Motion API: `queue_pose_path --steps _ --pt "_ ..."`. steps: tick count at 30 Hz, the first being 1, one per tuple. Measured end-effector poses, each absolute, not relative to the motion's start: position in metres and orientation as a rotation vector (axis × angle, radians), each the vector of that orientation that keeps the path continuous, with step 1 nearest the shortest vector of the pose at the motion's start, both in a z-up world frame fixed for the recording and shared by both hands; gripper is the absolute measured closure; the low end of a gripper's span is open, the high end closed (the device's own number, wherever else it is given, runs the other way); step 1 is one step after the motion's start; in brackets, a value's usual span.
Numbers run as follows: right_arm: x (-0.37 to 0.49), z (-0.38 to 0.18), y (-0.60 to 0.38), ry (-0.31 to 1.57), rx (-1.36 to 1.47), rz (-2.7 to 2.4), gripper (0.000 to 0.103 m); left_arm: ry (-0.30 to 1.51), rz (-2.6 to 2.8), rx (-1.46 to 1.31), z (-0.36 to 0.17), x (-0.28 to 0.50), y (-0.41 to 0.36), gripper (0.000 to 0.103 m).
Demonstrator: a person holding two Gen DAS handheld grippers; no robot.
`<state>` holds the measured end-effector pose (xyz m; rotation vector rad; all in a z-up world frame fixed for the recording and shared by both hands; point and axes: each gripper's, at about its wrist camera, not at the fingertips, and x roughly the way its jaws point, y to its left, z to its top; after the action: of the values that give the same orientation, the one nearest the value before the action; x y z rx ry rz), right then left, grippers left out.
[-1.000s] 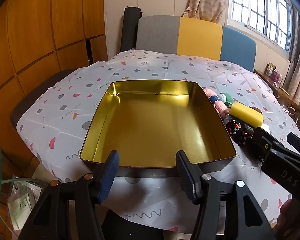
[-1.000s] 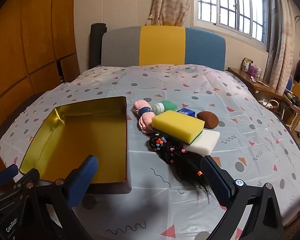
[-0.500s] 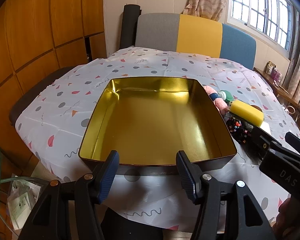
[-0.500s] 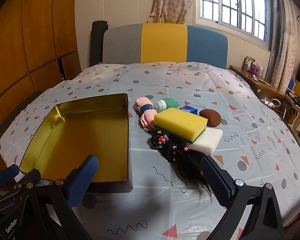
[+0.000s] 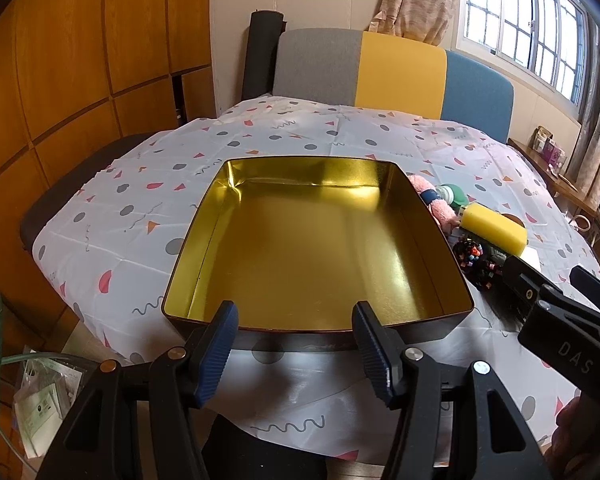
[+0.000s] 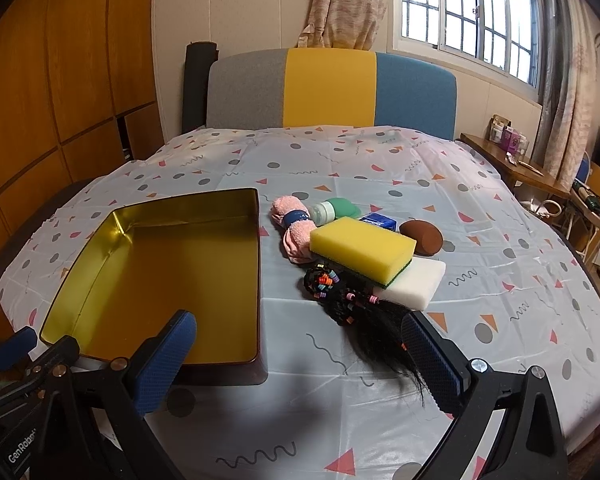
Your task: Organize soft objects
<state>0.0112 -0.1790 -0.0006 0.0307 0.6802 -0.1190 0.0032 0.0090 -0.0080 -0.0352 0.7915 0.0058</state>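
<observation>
I see a metal tin [image 6: 204, 216] with a glossy gold lining that mirrors the light. The tablecloth [image 6: 380, 160] looks like smooth, faintly shiny plastic sheet. My yellow sponge [image 6: 360, 246] is porous foam, the white block [image 6: 414, 284] under it matt. The pink towel [image 6: 294, 236] is fluffy cloth. My gripper pads [image 5: 218, 350] are ribbed blue rubber on matt black plastic. The wall panels [image 6: 60, 80] are satin wood.

Behind your table stands a grey, yellow and blue headboard [image 6: 332, 92]. A curtain [image 6: 340, 4] hangs beside the window [image 6: 472, 16]. Wood panels [image 5: 80, 60] line your left.
</observation>
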Motion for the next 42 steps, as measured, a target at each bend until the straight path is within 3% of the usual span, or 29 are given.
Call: queue_pose_path --steps 42 --pt "0.0070 0.0026 -0.1808 0.674 0.037 -0.118 0.000 0.791 -0.019 -0.028 -0.0080 -0.0020 0.0028 0.043"
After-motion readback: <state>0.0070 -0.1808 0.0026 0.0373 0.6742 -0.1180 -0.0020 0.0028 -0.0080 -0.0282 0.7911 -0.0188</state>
